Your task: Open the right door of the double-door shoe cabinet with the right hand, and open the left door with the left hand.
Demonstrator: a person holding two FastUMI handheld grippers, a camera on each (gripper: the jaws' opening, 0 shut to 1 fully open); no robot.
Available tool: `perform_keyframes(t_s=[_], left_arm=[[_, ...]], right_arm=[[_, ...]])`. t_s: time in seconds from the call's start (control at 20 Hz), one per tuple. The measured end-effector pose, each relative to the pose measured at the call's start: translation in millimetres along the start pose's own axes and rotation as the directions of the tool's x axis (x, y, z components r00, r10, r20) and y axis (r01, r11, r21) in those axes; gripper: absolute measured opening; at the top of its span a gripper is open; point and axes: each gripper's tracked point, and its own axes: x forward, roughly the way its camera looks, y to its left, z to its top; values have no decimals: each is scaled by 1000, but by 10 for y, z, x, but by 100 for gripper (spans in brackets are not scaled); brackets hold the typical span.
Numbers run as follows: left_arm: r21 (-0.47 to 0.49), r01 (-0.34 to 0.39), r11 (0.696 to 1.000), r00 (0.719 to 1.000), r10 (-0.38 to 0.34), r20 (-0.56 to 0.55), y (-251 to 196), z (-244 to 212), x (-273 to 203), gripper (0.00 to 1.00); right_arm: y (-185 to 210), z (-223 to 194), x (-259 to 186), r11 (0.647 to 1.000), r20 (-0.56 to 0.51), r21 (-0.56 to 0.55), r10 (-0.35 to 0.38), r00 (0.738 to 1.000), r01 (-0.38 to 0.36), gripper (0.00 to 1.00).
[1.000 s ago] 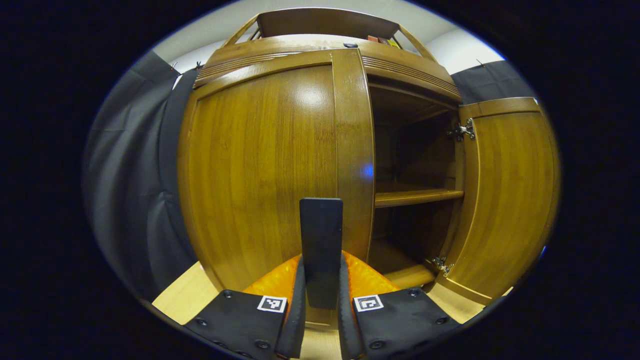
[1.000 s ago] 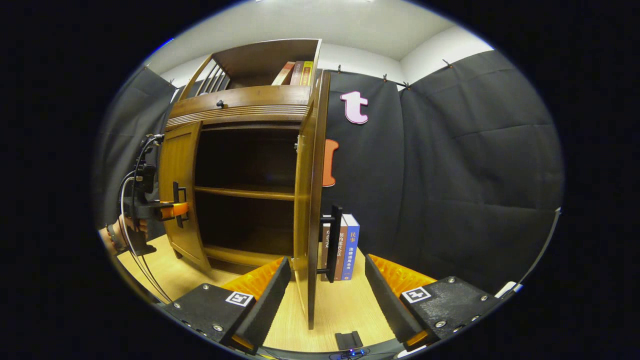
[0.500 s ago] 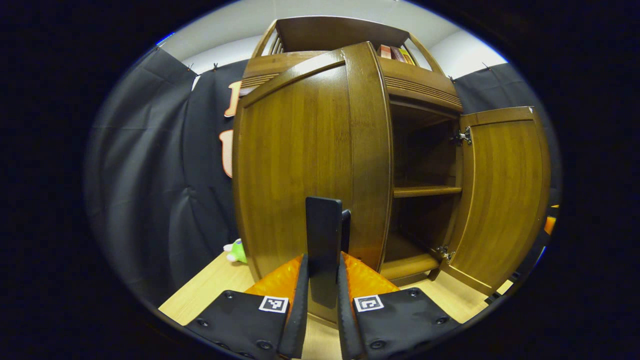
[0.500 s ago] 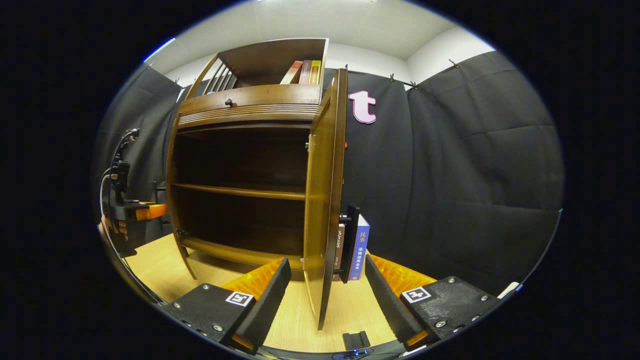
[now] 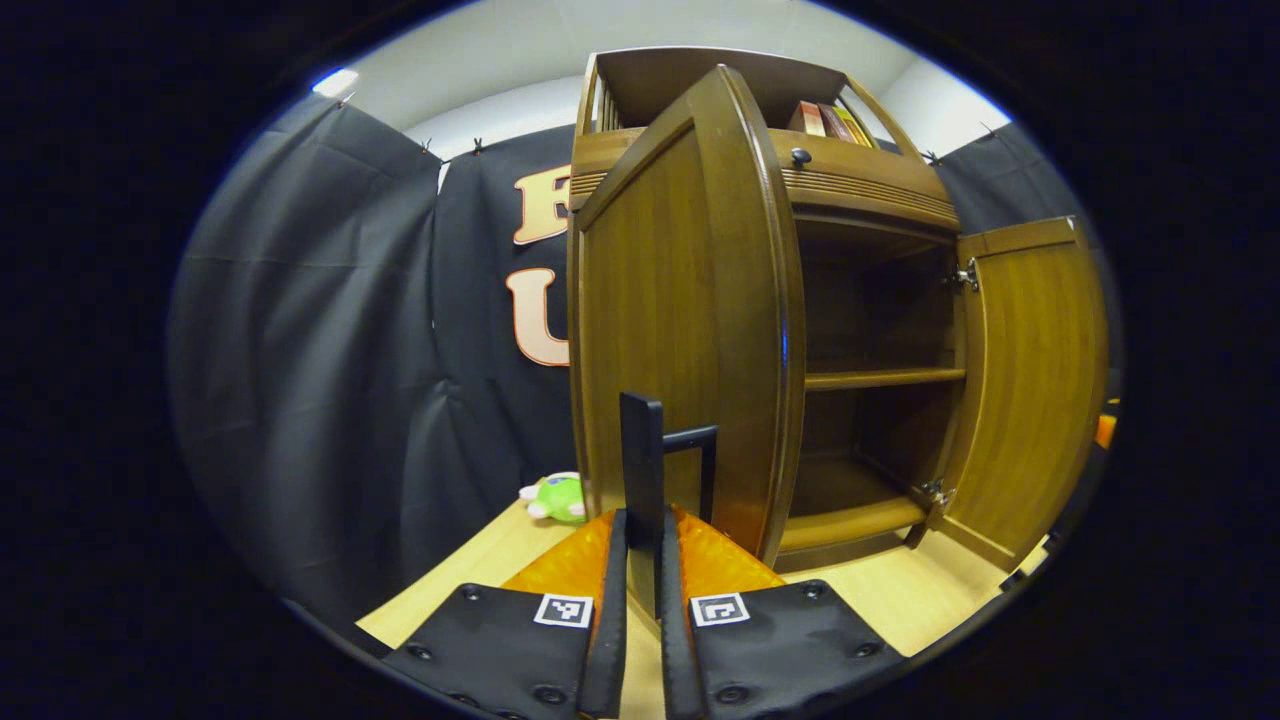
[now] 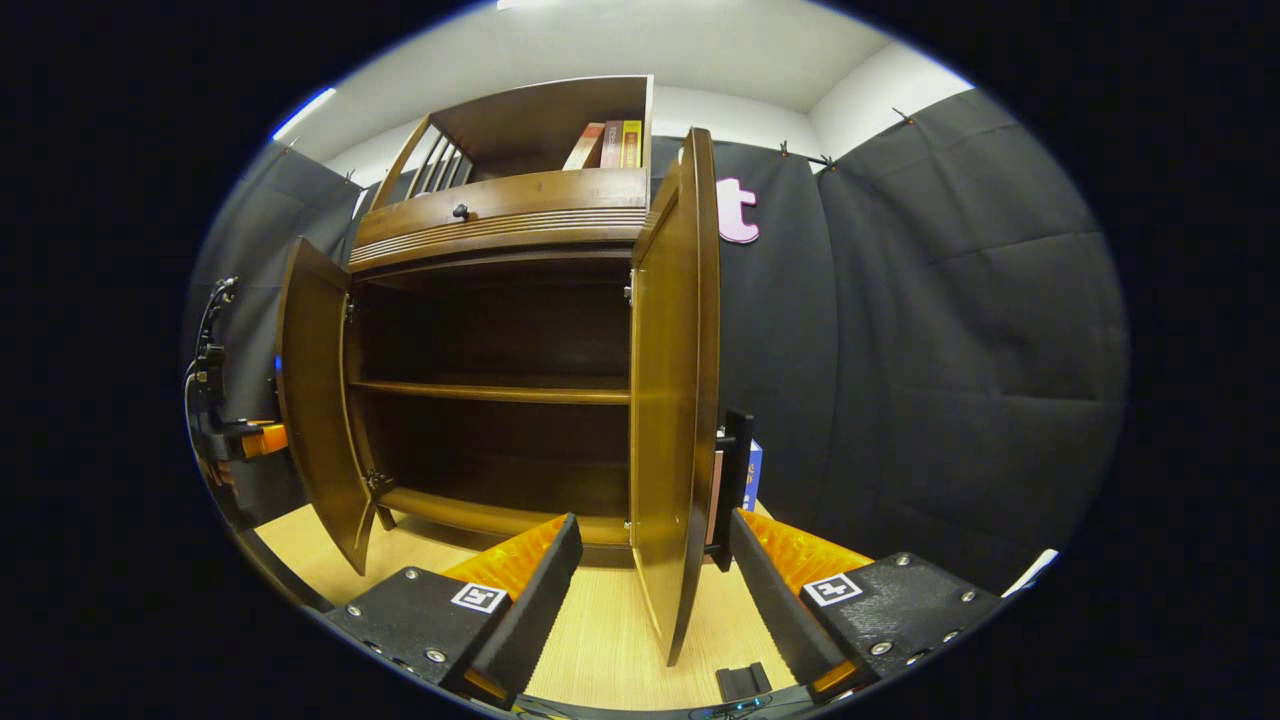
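Doors on the cabinet (image 6: 500,215) both stand swung out. Your left gripper (image 5: 640,560) is clenched on the left handle (image 5: 642,470), at 6 o'clock in the left gripper view, with the left door (image 5: 680,320) edge-on just beyond it. Your right gripper (image 6: 655,560) is released, jaws wide, straddling the right door (image 6: 675,400) without touching; the right handle (image 6: 738,480) sits at 5 o'clock. Books (image 6: 607,145) stand on top.
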Motion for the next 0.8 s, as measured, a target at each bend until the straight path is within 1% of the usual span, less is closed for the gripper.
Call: perform_keyframes(t_s=[0.05, 0.15, 0.3, 0.35, 0.4, 0.5, 0.65, 0.7, 0.8], left_arm=[[29, -17, 999, 1000, 17, 2, 85, -17, -36, 22], [51, -46, 998, 999, 46, 9, 239, -10, -73, 18], [41, -71, 997, 997, 70, 9, 500, -14, -87, 18], [25, -61, 998, 998, 61, 11, 572, -22, -97, 19], [-1, -45, 999, 999, 45, 11, 624, -19, -86, 11], [-34, -22, 999, 1000, 22, 10, 776, -28, -91, 11], [-42, 39, 998, 999, -38, 27, 911, -33, -99, 11], [-43, 62, 997, 998, -60, 31, 954, -39, -90, 11], [-57, 96, 994, 995, -94, 33, 1137, -65, -53, 11]], right_arm=[[6, -4, 4, 1000, -1, 0, 1, 1000, -1, 100], [26, 2, -13, 1000, 0, 6, -2, 1000, 2, 100], [52, -1, -31, 1000, 8, 13, -21, 1000, 20, 100], [69, -19, -36, 1000, 4, 11, -25, 1000, 25, 100], [81, -30, -50, 999, 3, 7, -31, 1000, 31, 100], [112, -14, -80, 999, 7, 6, -39, 999, 39, 100], [208, 28, -112, 999, 18, 13, -46, 999, 46, 100], [252, 35, -120, 999, 20, 14, -46, 999, 46, 82], [348, 103, -129, 999, 22, 9, -46, 999, 46, 100]])
